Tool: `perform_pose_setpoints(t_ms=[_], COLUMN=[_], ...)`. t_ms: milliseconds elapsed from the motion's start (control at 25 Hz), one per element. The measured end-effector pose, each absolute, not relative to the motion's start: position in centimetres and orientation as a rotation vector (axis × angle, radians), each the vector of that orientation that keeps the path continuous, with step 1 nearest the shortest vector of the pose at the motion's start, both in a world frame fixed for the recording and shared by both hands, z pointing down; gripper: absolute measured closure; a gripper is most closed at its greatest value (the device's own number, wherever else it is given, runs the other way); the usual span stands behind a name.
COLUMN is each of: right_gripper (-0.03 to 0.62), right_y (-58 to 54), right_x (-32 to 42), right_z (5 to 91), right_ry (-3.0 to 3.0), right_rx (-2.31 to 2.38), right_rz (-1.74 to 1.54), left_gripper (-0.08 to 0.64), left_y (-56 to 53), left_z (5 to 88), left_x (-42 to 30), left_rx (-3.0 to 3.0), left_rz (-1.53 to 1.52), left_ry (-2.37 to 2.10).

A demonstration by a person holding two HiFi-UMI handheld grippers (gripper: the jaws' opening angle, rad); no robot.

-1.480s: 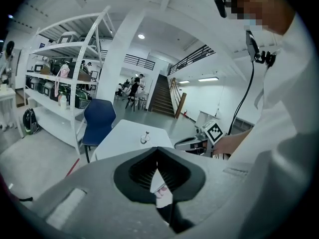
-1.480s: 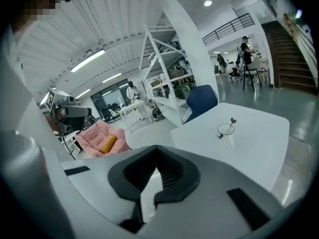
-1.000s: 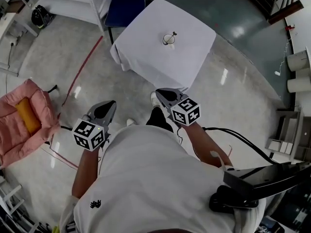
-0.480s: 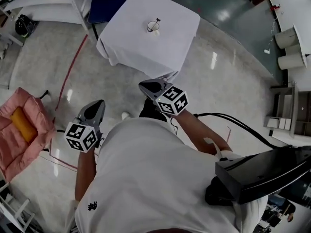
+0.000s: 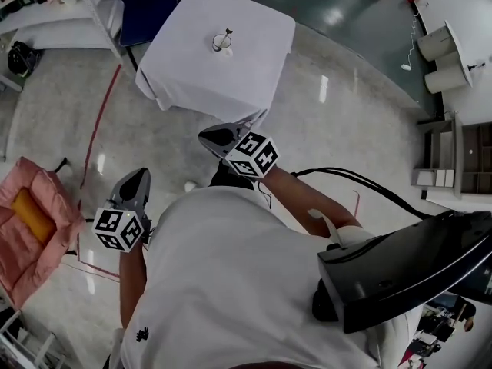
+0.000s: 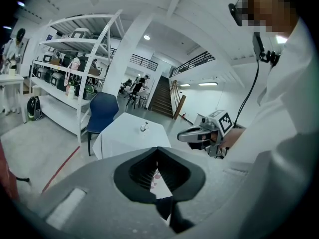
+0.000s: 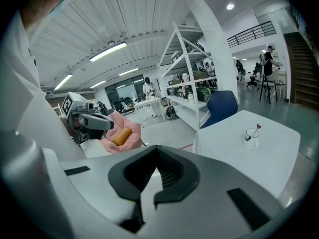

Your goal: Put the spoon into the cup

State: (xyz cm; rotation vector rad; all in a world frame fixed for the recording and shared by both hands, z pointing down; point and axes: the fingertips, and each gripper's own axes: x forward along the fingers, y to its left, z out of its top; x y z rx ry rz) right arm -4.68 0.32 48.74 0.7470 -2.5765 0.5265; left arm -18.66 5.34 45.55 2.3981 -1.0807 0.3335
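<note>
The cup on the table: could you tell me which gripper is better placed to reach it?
Likely the right gripper: it sits by the table, closer to the cup; the left gripper hangs farther back. Both shut, empty.

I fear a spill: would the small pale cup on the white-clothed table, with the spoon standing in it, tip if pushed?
Probably yes: the small pale cup looks narrow and light, and the thin spoon leans out above its rim. The loose white tablecloth may bunch rather than let it slide.
</note>
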Motion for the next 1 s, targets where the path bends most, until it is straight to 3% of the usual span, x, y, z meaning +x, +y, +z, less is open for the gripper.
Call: perform_pose_setpoints(t_ms=[1000], right_gripper=[0.586], right_y=[-4.7], right_x=[-0.2], right_z=[49.8], right_ry=[-2.573], right_rx=[0.744], right_rz=[0.582], left_gripper=[0.549], left_y=[-0.7], left_z=[45.1], left_x=[-13.6], left_rx=[2.419], left_rz=[0.406], left_ry=[-1.026])
